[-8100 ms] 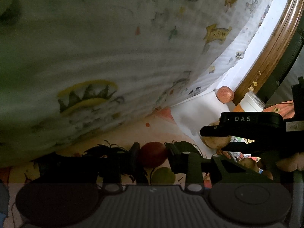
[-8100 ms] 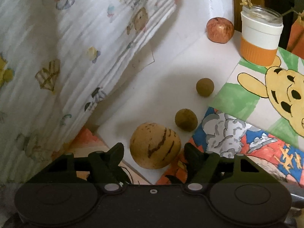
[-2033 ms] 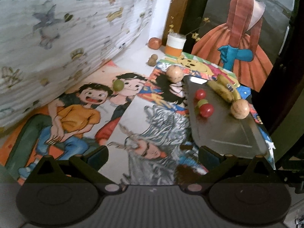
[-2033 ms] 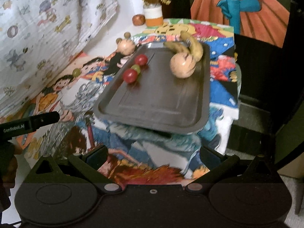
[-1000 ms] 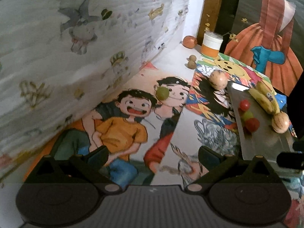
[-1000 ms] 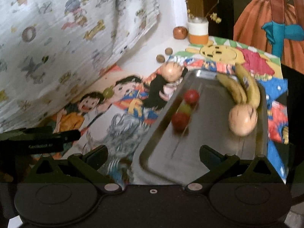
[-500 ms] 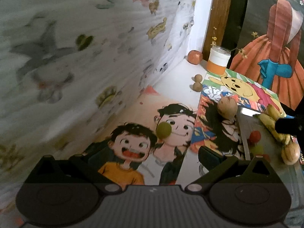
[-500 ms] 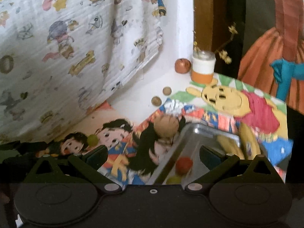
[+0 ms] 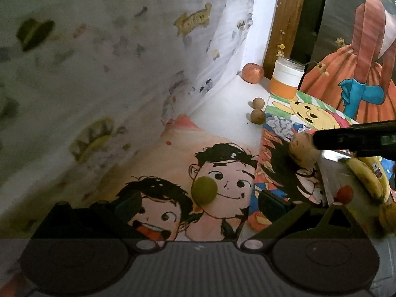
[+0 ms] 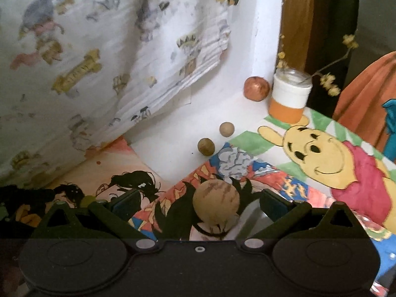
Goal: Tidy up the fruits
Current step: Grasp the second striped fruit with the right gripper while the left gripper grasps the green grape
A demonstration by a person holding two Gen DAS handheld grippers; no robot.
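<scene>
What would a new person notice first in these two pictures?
Probably the small green fruit lying on the cartoon boys poster, right between the open fingers of the left tool. Next, the round tan melon before the open right tool, beside the metal tray corner, with a Pooh drawing behind.

A dimly lit white desk [image 10: 170,148], papered with bright cartoon drawings [image 10: 319,158], stood beside a hanging printed cloth [image 10: 99,57], with a wooden post [image 10: 294,22] and a painting of an orange dress [image 9: 358,74] behind.
</scene>
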